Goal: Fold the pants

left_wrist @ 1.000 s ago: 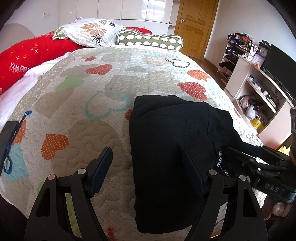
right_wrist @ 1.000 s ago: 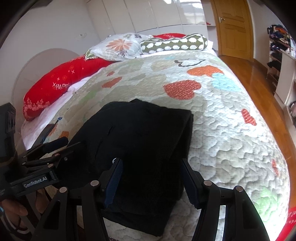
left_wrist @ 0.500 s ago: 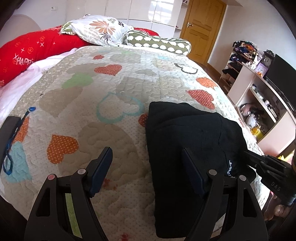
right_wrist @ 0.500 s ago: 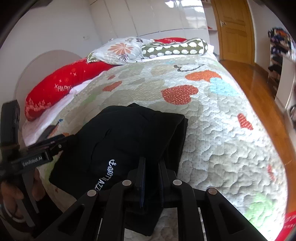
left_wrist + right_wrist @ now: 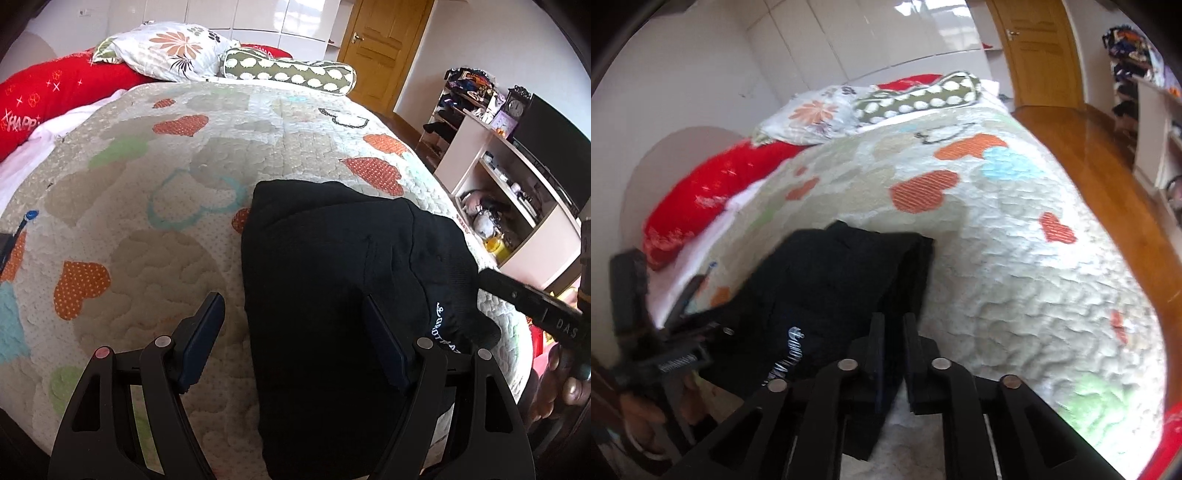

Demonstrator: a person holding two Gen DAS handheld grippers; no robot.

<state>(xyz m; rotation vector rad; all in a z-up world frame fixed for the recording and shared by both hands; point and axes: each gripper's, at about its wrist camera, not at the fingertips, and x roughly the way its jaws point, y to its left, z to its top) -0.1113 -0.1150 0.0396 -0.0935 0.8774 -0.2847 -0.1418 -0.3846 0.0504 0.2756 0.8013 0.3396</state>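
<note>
Black pants (image 5: 332, 295), folded into a thick stack, lie on the heart-patterned quilt (image 5: 147, 240) near the bed's front edge. My left gripper (image 5: 291, 301) hovers open over the stack's left edge, one finger above the quilt and the other above the fabric. In the right wrist view my right gripper (image 5: 893, 323) is shut on the near edge of the pants (image 5: 842, 280), with black cloth pinched between its pads. White lettering (image 5: 786, 354) shows on the cloth beside it. My right gripper's arm (image 5: 535, 310) enters the left wrist view from the right, held by a hand.
Pillows (image 5: 173, 48) and a red bolster (image 5: 55, 88) lie at the head of the bed. A shelf unit (image 5: 517, 192) with clutter and a dark screen stand to the right. A wooden floor (image 5: 1089, 155) and a door (image 5: 1038, 48) lie beyond the bed's right side.
My right gripper's jaws have closed on the near edge of the pants, and the cloth with the lettering has bunched up beside them. The left gripper stays open in place.
</note>
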